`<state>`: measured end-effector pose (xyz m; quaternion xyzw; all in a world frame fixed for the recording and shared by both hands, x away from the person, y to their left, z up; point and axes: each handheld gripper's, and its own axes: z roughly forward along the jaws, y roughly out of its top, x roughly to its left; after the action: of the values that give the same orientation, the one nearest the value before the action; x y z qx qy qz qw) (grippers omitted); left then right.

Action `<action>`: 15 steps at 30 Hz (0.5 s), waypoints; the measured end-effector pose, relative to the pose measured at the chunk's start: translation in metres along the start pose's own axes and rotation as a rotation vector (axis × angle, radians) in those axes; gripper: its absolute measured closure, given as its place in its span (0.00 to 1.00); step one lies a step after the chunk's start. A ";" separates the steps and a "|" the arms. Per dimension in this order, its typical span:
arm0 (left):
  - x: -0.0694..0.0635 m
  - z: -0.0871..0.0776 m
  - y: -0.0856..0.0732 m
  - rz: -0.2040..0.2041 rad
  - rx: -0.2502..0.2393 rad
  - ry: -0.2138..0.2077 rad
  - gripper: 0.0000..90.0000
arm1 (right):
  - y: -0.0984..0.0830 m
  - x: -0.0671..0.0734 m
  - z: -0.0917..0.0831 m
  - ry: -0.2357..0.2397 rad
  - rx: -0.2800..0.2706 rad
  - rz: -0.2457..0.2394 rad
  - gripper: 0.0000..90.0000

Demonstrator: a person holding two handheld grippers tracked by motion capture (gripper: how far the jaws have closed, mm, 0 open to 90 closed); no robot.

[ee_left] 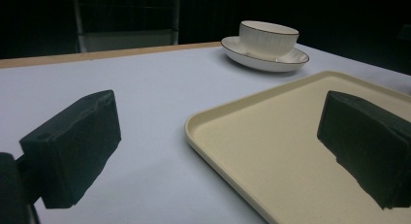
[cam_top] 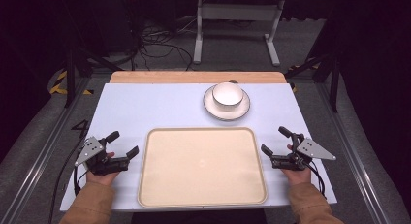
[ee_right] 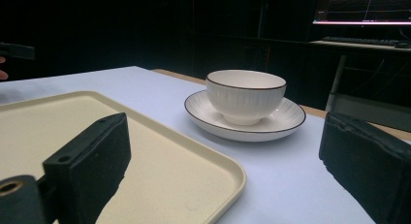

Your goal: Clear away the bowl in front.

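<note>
Covering most of the middle of the high view, a pale blue-white table top [cam_top: 160,110] carries a strip of bare wood [cam_top: 196,77] along its far edge. Around it the room is dark: grey floor, tangled cables [cam_top: 155,42] in the upper left, and a white metal stand [cam_top: 237,20] at upper centre. A lit monitor [ee_right: 363,8] glows in the upper right corner of the right gripper view.

A cream tray [cam_top: 202,167] lies at lower centre with nothing on it. Above it and right of centre, a white bowl [cam_top: 227,94] with a dark rim sits on a matching saucer [cam_top: 226,109], well apart from both tools.

At lower left the left gripper [cam_top: 123,144] rests beside the tray, jaws spread wide on nothing; at lower right the right gripper [cam_top: 275,140] does the same. Orange-brown sleeves are cut off by the bottom edge.

The bowl's inside is hidden in both gripper views, and the room's corners are too dark to read.
</note>
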<state>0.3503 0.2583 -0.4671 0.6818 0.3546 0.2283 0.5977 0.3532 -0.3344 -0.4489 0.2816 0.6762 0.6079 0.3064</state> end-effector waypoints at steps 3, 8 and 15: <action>-0.001 0.000 0.001 0.000 0.004 0.000 0.03 | 0.000 0.000 0.000 0.001 0.002 0.004 0.05; 0.000 0.000 0.002 -0.003 0.007 0.004 0.03 | -0.001 -0.002 0.001 -0.001 0.002 0.013 0.05; -0.001 0.000 0.014 -0.025 0.057 0.006 0.03 | -0.001 -0.002 0.001 -0.006 0.006 0.021 0.05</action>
<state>0.3528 0.2573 -0.4535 0.6932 0.3713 0.2126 0.5800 0.3557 -0.3356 -0.4500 0.2914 0.6743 0.6082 0.3010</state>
